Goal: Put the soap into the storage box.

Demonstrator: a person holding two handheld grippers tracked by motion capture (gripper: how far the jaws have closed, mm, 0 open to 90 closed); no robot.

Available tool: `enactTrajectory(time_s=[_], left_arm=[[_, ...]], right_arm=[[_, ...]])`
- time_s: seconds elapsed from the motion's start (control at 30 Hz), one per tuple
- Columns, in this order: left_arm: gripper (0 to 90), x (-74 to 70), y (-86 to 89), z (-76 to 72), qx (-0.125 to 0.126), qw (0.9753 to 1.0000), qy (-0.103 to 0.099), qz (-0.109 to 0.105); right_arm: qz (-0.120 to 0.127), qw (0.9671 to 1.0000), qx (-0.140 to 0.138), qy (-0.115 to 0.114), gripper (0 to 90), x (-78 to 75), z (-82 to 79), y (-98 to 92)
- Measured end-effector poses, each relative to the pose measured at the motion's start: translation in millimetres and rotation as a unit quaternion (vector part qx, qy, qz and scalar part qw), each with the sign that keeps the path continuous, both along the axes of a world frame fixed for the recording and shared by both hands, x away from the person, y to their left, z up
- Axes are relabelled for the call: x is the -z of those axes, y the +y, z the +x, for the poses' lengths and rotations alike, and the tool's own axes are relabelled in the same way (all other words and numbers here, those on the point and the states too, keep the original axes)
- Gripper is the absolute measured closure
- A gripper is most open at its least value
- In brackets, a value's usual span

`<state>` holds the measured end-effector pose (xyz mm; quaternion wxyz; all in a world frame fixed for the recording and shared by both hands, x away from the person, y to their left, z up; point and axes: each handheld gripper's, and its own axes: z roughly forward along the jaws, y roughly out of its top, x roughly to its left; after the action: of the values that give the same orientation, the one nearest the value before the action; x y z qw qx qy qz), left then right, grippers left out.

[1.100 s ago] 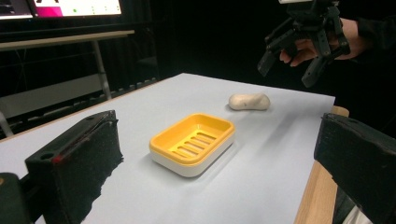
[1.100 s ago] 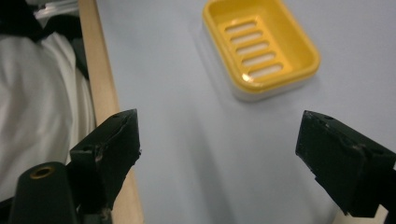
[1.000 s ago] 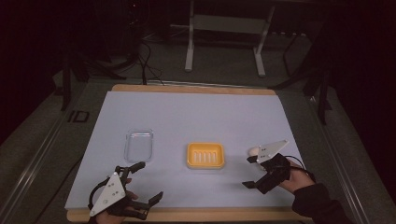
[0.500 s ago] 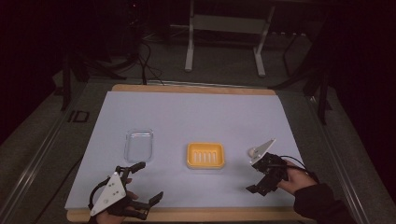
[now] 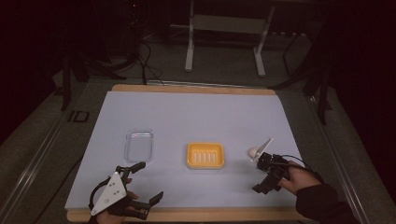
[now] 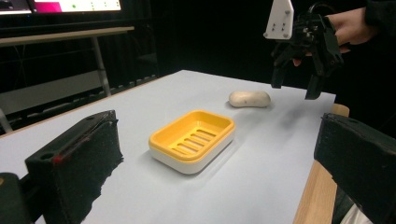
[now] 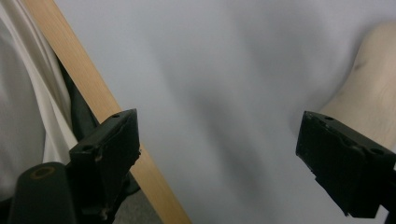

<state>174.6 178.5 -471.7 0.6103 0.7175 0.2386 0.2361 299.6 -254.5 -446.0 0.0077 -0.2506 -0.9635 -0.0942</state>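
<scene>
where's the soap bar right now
In the high view the soap bar lies on the white mat, right of the yellow soap dish and just ahead of the right tongs, which hover open above it.

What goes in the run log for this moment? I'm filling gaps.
right gripper: open, above soap | left gripper: open, idle | soap dish: empty
</scene>
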Motion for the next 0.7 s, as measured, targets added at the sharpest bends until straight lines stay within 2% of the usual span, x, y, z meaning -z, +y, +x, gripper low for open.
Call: enactTrajectory(time_s=[0.23, 0.3, 0.43, 0.63, 0.7], left_arm=[[0.8, 0.0, 0.9, 0.3, -0.001, 1.0000, 0.001, -0.001], [0.7, 0.0, 0.8, 0.4, -0.001, 1.0000, 0.001, -0.001], [0.8, 0.3, -0.1, 0.4, -0.001, 1.0000, 0.002, 0.000], [0.8, 0.1, 0.8, 0.5, -0.001, 1.0000, 0.001, -0.001], [0.7, -0.1, 1.2, 0.5, 0.000, 1.0000, 0.003, -0.008]], right_arm=[[-0.047, 0.9984, 0.025, 0.018, 13.2, 5.1, 3.5, -6.9], [-0.065, 0.9974, 0.027, 0.016, 13.2, 7.1, 3.7, -8.8], [-0.080, 0.9955, 0.046, 0.023, 13.2, 8.9, 5.1, -11.8], [-0.098, 0.9901, 0.093, 0.037, 13.3, 11.4, 12.7, -20.4], [-0.098, 0.9885, 0.109, 0.038, 13.3, 12.8, 15.2, -23.6]])
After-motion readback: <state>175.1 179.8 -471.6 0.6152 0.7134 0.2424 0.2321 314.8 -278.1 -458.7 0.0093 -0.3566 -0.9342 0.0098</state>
